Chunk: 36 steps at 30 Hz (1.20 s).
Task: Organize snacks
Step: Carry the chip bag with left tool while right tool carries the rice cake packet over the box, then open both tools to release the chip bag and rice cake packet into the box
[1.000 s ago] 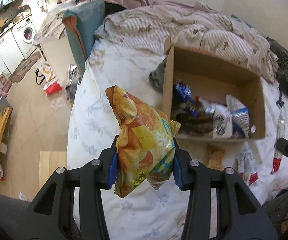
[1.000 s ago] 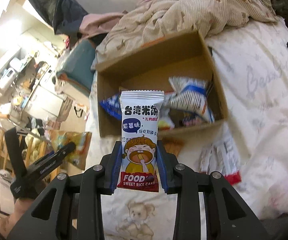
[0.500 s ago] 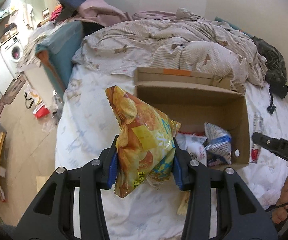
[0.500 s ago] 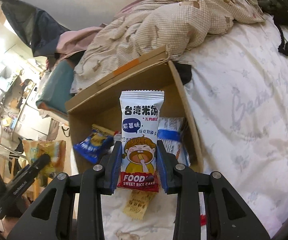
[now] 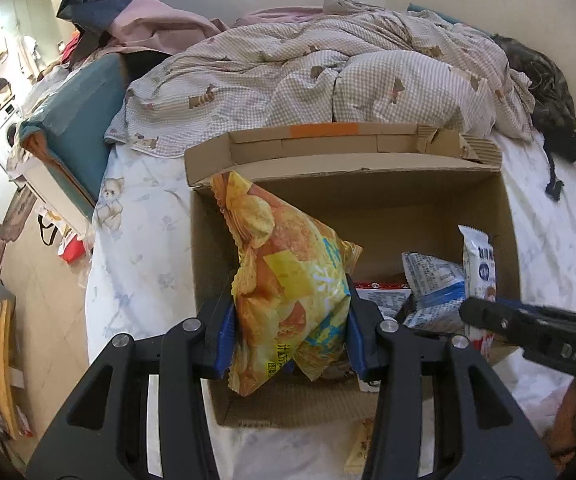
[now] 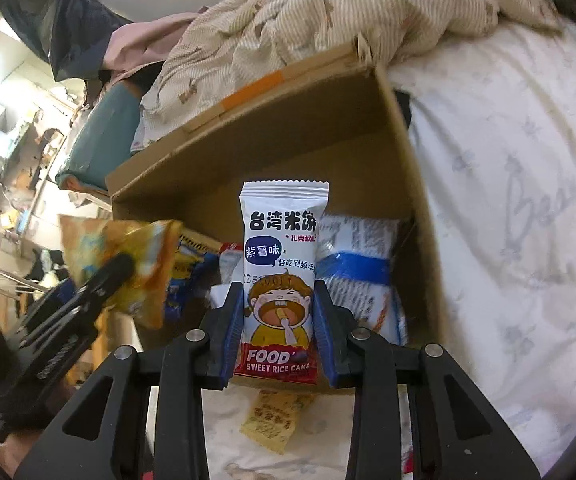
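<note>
An open cardboard box [image 5: 368,196] [image 6: 271,128] sits on the bed with several snack packets inside. My left gripper [image 5: 290,334] is shut on a yellow-orange chip bag [image 5: 288,280] and holds it over the box's left half; the bag also shows in the right wrist view [image 6: 139,268]. My right gripper [image 6: 277,332] is shut on a white rice cake packet [image 6: 279,276], upright over the box's right front; the packet also shows in the left wrist view [image 5: 478,256]. A white-and-blue packet [image 5: 432,284] [image 6: 360,276] lies inside the box.
A crumpled checked duvet [image 5: 328,76] lies behind the box. A small yellow packet [image 6: 275,416] lies on the white sheet [image 6: 508,220] in front of the box. A teal cushion [image 5: 75,120] is at the bed's left edge, with floor clutter beyond.
Both grippers have moved forward to the box with their packets. The chip bag and rice cake packet now hang over the box's inside rather than short of it.
</note>
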Each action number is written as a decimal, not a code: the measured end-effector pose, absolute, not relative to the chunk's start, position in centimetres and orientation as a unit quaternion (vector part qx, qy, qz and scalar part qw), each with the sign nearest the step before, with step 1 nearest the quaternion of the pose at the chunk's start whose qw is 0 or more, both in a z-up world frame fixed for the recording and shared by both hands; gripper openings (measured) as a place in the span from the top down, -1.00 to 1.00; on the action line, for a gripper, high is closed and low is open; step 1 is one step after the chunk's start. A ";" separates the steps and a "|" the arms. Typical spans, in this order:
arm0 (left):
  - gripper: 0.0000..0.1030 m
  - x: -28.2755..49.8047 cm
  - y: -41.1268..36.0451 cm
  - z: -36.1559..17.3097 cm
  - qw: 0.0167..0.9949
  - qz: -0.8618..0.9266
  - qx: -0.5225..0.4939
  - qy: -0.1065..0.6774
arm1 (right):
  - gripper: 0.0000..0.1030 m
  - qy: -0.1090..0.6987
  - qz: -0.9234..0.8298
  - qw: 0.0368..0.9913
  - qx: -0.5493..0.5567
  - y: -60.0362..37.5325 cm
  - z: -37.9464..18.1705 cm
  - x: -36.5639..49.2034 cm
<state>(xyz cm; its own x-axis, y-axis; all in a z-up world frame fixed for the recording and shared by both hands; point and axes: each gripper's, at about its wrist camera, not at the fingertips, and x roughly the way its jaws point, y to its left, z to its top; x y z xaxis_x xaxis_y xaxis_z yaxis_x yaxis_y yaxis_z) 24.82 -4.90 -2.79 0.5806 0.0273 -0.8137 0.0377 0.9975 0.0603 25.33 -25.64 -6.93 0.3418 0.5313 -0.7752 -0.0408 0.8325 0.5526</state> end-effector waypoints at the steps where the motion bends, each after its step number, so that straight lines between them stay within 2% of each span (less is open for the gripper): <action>1: 0.21 24.9 -4.8 -3.0 0.888 -0.002 0.034 0.458 | 0.32 0.546 0.182 0.784 0.230 -25.7 -7.2 25.3; 13: 0.11 24.8 -4.4 -4.4 0.876 -0.020 0.010 0.481 | 0.27 0.541 0.184 0.780 0.255 -26.0 -7.2 25.5; 15: -0.04 24.7 -4.2 -4.5 0.874 -0.022 0.005 0.486 | 0.24 0.540 0.182 0.779 0.260 -26.1 -7.2 25.5; 17: -0.44 24.3 -4.1 -4.3 0.876 -0.021 0.001 0.482 | 0.04 0.537 0.182 0.778 0.271 -26.4 -7.1 25.4; 18: -0.55 24.0 -4.0 -4.0 0.880 -0.023 -0.004 0.475 | -0.17 0.536 0.180 0.778 0.274 -26.4 -7.0 25.5; 19: -0.69 23.8 -3.9 -3.7 0.883 -0.028 -0.009 0.468 | -0.23 0.533 0.179 0.780 0.274 -26.5 -6.9 25.4; 20: -0.74 23.6 -3.8 -3.4 0.887 -0.028 -0.009 0.461 | -0.23 0.528 0.178 0.785 0.270 -26.5 -6.6 25.3; 36: -0.75 21.5 -2.1 -1.8 0.892 -0.006 -0.003 0.453 | -0.23 0.510 0.184 0.795 0.272 -26.8 -4.8 24.2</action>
<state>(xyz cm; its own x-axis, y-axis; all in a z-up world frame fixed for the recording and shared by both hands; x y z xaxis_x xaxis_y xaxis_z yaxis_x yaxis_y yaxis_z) 21.52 -2.05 -1.82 0.5898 -0.0138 -0.8075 0.0085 0.9999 -0.0109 24.18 -26.79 -4.75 0.4117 0.5695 -0.7115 -0.0147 0.7847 0.6197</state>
